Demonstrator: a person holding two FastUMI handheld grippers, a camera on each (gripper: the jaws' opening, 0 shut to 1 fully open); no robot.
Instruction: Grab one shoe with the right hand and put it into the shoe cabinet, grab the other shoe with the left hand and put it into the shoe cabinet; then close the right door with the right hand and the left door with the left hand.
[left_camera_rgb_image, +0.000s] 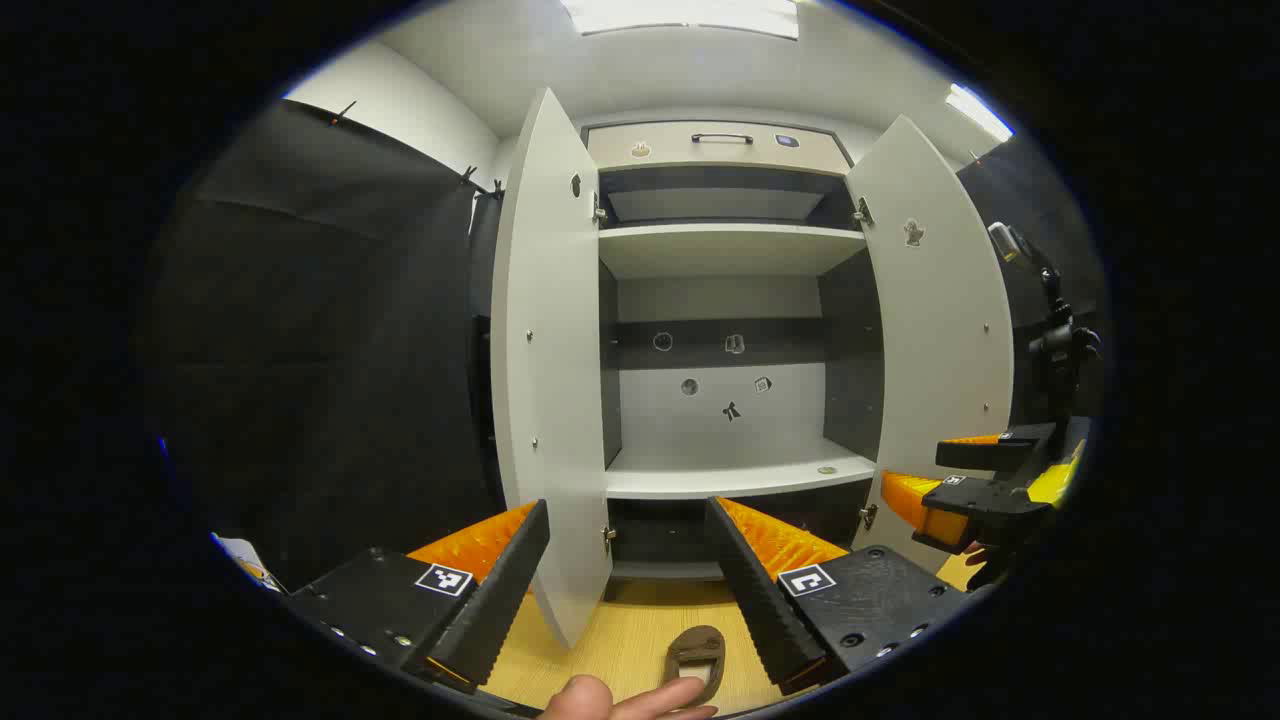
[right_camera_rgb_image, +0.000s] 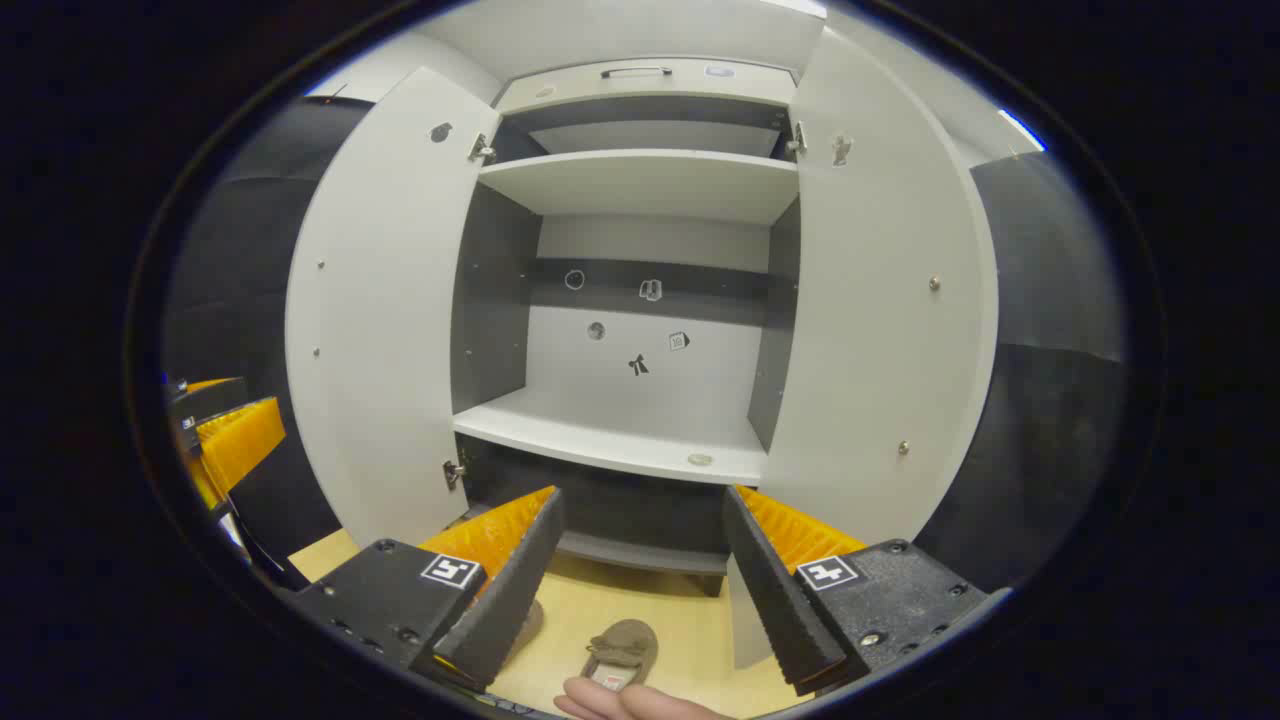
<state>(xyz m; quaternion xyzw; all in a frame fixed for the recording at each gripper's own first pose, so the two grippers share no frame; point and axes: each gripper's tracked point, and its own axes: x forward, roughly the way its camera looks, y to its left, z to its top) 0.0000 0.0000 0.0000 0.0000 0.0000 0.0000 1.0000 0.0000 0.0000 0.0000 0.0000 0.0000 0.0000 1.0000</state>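
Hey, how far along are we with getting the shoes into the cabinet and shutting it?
Nothing looks done yet. The shoe cabinet shelves hold no shoes, and the left door and right door stand wide open. A brown shoe lies on the floor. The right gripper and left gripper are open and empty. Both shoes and both doors remain.

A camera stand (left_camera_rgb_image: 1060, 330) beside the wooden floor (left_camera_rgb_image: 620, 650).

Recording booth: black cloth (left_camera_rgb_image: 330, 330), camera tripod (left_camera_rgb_image: 1060, 340).
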